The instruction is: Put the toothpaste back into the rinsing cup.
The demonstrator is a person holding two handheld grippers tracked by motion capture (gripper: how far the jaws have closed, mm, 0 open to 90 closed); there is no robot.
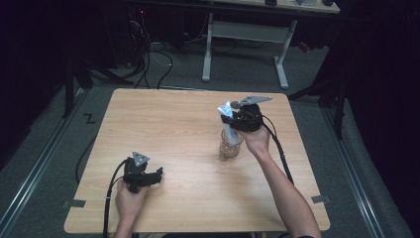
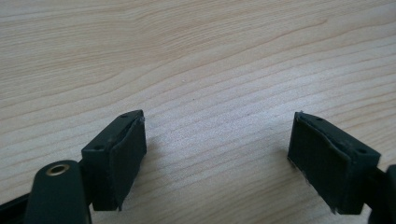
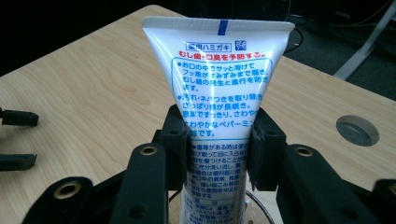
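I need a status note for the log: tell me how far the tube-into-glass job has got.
Done: the right gripper has shut on the toothpaste tube and holds it upright, its lower end already inside the clear glass on the table. In hand: the tube is not yet released. Left: open the jaws and withdraw. The left gripper rests open over bare wood, holding nothing.

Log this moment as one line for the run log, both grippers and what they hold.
right gripper: shut on toothpaste tube, upright over glass | left gripper: open, low over table
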